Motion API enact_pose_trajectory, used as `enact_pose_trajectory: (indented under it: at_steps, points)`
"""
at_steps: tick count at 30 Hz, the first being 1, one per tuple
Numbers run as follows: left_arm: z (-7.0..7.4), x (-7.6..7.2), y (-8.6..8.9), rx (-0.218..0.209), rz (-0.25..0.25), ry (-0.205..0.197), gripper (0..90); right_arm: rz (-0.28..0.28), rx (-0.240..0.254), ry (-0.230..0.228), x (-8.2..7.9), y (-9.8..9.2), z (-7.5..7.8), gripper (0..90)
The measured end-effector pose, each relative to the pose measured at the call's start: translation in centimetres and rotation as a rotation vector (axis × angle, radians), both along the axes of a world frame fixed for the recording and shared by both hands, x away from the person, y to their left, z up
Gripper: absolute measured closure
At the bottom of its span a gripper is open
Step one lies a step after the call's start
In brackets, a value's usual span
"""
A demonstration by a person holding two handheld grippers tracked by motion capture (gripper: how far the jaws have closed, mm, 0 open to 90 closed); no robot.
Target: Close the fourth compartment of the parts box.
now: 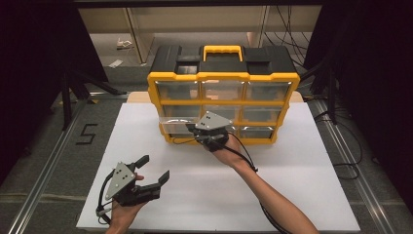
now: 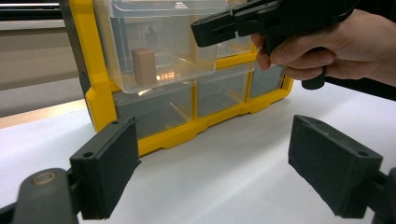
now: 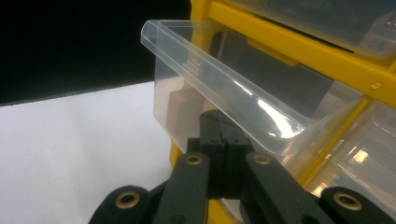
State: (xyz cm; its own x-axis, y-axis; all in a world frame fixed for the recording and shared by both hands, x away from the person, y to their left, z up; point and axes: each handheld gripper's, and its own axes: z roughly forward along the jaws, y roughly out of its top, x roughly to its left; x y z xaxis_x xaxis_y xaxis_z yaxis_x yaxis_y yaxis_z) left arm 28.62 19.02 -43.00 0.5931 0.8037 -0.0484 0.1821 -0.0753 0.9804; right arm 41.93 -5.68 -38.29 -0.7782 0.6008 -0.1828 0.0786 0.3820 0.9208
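Clear plastic drawer [image 3: 224, 93]: right gripper [image 3: 223, 140] fingers pressed together against it; left gripper [image 2: 215, 168] fingers spread, empty.

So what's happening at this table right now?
A person works a yellow drawer cabinet. The right hand-held gripper, jaws shut, is at the front of a clear drawer that is pulled partly out, a small wooden block inside. The left hand-held gripper waits open over the white table.
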Motion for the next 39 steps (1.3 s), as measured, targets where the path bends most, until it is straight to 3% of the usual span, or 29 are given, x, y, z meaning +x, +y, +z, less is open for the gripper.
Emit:
enact_pose_trajectory:
  at_steps: [21, 39]
  points:
    - [-0.1, -0.1, -0.2, -0.019, -0.005, 0.026, 16.0, -0.037, -0.005, -0.005, 1.3, 0.3, 0.2, 90.0]
    - [0.0, 0.0, 0.0, 0.001, 0.001, 0.001, 16.0, -0.073, 0.004, -0.012, 2.4, 0.6, 0.1, 90.0]
